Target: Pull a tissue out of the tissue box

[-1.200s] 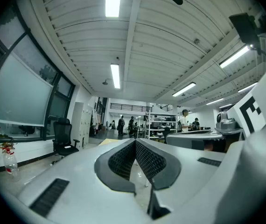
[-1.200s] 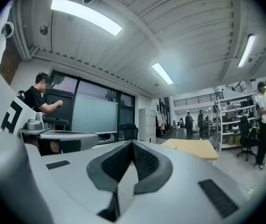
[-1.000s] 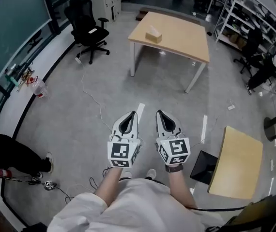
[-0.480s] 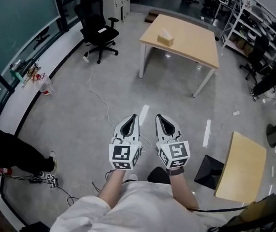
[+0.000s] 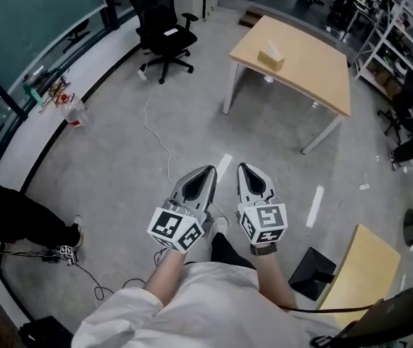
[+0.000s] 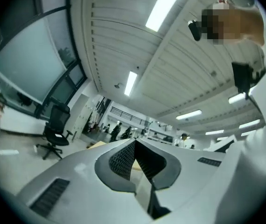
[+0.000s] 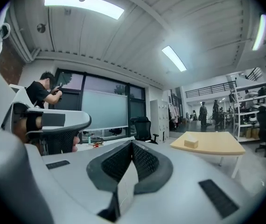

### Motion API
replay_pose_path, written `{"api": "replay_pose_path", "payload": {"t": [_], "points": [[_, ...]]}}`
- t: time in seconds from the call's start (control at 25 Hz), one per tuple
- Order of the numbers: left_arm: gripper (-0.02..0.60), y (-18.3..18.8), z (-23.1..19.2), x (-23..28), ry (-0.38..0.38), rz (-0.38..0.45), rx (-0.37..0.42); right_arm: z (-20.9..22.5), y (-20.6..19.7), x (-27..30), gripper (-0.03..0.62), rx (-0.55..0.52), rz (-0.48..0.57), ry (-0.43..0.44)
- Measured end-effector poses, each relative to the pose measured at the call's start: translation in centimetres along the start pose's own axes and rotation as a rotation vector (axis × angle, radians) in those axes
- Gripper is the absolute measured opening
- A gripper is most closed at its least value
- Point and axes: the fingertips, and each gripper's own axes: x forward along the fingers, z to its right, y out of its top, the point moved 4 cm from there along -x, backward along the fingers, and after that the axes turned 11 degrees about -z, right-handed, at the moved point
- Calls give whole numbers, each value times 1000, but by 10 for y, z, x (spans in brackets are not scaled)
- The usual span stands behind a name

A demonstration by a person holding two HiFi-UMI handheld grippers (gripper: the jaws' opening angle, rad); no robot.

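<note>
The tan tissue box (image 5: 270,55) stands on a light wooden table (image 5: 315,67) far ahead across the floor, with white tissue showing at its top. In the right gripper view the tissue box (image 7: 191,143) sits small on that table (image 7: 217,146), well beyond the jaws. My left gripper (image 5: 209,170) and right gripper (image 5: 243,167) are held side by side at waist height, pointing toward the table. Both are shut with nothing between the pads. In its own view the left gripper (image 6: 134,142) has its tips touching, and so has the right gripper (image 7: 132,143).
A black office chair (image 5: 164,31) stands left of the table. A white cable (image 5: 157,135) runs over the grey floor. A person's leg (image 5: 25,223) is at the left, a second small table (image 5: 369,267) and a black case (image 5: 314,272) at the lower right, and shelving (image 5: 402,42) at the right.
The table and tissue box have shifted right and grown slightly larger in the head view as I walk toward them. The left gripper has rolled a little; both stay shut.
</note>
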Motion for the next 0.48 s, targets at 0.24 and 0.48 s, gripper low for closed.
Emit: {"api": "replay_pose_path", "payload": {"t": [0.24,0.48], "points": [[-11,30,-56,108,145,-38,144,74,70,82,0,-19,144,92],[-11,23,-82,193,192,-58,174,124,83,130,0,-145,196,253]]}}
